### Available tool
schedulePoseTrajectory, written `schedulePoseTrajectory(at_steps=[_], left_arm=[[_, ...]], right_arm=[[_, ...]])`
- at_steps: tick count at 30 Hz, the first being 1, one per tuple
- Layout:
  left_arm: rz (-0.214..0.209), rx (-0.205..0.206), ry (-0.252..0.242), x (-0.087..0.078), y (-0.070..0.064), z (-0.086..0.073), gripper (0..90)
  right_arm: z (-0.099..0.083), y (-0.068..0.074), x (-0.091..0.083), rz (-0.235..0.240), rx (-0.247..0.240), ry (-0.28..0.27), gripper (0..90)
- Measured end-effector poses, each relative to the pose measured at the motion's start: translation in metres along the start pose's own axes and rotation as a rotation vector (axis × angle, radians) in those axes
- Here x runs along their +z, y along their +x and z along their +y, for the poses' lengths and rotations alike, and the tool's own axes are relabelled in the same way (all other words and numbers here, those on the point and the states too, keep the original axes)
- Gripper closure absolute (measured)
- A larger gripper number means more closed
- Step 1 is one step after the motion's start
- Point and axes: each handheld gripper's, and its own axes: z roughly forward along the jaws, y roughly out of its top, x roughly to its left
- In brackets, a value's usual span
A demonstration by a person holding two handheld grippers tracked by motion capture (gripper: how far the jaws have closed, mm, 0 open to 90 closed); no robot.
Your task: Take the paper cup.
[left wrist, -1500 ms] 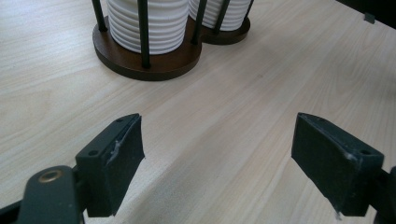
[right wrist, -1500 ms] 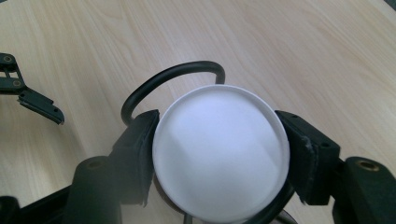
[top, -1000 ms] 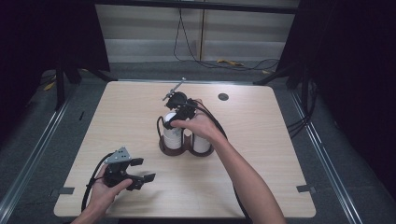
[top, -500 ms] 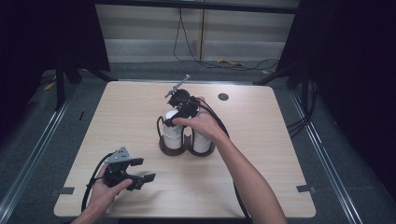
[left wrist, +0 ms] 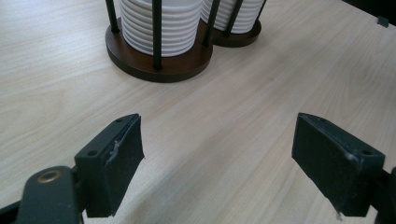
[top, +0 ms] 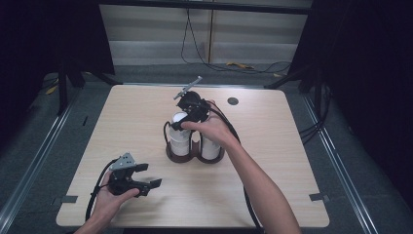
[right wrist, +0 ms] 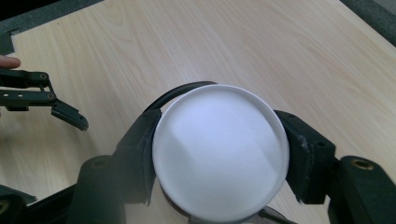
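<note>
Right hand-held gripper [right wrist: 219, 163] above left stack in cup rack [top: 195, 155], jaws pinching top white cup [right wrist: 219, 151]. Left hand-held gripper [left wrist: 217, 158] spread, empty, near tabletop [top: 272, 161] edge, well apart from rack. Likely step: cup extraction. Next: straight lift, clearing rods.

white cup stacks [top: 181, 139] upright in two-ring holder [top: 195, 157], mid-table.

cup holder [top: 195, 155] mid-table [top: 292, 146], left gripper [top: 148, 175] near-left of it
</note>
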Motion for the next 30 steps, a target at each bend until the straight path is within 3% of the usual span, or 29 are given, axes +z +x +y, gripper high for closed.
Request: schedulePoseTrajectory(at_steps=[10, 15, 21, 30], left_arm=[[-0.012, 0.026, -0.055, 0.001, -0.001, 0.001, 22.2], [-0.028, 0.032, -0.056, 0.001, -0.002, 0.002, 22.4], [-0.072, 0.009, -0.055, 0.002, -0.002, 0.005, 22.2], [-0.081, 0.011, -0.049, 0.001, -0.002, 0.010, 22.2]], right_arm=[[0.001, 0.000, -0.009, 0.002, 0.003, -0.025, 36.9], [0.000, 0.000, -0.015, 0.003, 0.006, -0.048, 36.9], [-0.003, -0.002, -0.017, 0.001, 0.014, -0.055, 37.1], [-0.005, -0.003, -0.023, 0.003, 0.025, -0.090, 37.3]])
